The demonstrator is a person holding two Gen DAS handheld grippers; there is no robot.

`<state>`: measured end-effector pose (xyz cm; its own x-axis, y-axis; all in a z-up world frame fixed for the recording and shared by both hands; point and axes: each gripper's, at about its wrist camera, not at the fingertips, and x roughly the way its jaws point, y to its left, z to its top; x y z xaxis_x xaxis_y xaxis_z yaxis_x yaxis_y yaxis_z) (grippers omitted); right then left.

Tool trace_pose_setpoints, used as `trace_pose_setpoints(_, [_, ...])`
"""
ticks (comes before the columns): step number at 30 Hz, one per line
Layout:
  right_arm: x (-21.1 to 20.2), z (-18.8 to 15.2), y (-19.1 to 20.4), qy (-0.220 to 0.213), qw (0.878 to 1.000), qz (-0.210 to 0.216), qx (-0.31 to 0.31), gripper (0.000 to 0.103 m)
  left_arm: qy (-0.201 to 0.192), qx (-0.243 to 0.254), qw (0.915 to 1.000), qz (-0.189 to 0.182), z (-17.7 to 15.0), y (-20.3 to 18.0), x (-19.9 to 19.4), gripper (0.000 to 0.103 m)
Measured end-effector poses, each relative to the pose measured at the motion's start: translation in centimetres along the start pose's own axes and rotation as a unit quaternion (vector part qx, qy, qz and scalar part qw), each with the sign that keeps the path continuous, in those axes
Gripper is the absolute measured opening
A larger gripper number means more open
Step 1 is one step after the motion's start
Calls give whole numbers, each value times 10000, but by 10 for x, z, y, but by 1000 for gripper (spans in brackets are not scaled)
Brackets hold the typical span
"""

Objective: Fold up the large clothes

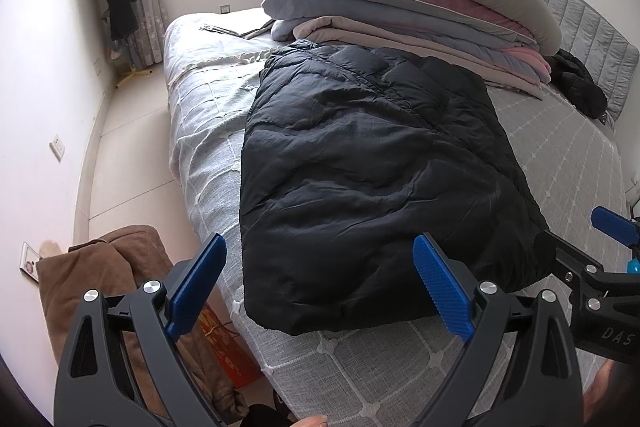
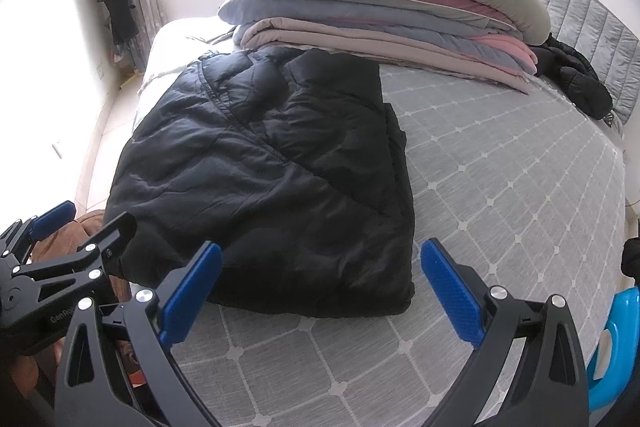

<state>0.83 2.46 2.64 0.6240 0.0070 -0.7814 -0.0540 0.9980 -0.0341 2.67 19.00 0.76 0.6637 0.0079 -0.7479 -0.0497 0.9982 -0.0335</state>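
Left tool [image 1: 320, 287] stands wide open with nothing between its blue pads, hovering off the near left corner of the black puffer coat [image 1: 372, 171], which lies flattened on the bed [image 1: 568, 163] and looks already folded into a rough rectangle. In the left wrist view the coat fills the middle, its far hem at about 12 o'clock against the stack of folded quilts [image 1: 420, 7], with a brown garment [image 1: 120, 267] down at 8 o'clock beside the bed. Further right, the right tool [image 2: 322, 291] is equally wide open and empty, held just off the coat's near right corner.

From here the main risk, as I judge it, is the slippery padded shell: a pinch that takes only the top layer would let the lower layers slide out and undo the fold. Uneven lifting by the two tools could skew the rectangle, and a fold carried too far toward 12 o'clock could nudge the quilt stack.

Sleeves, hood and zip are tucked away or lost in the dark fabric, so I cannot tell how many layers lie there. A second dark garment [image 2: 576, 83] at 2 o'clock is partly hidden behind the quilts.
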Motion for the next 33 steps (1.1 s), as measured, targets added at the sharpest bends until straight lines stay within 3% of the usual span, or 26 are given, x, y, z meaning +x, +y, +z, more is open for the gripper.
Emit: trace_pose_setpoints(33, [-4,4,-3,-30,9998,-189,-108,96,41,3,10000,10,0,-3,1,91])
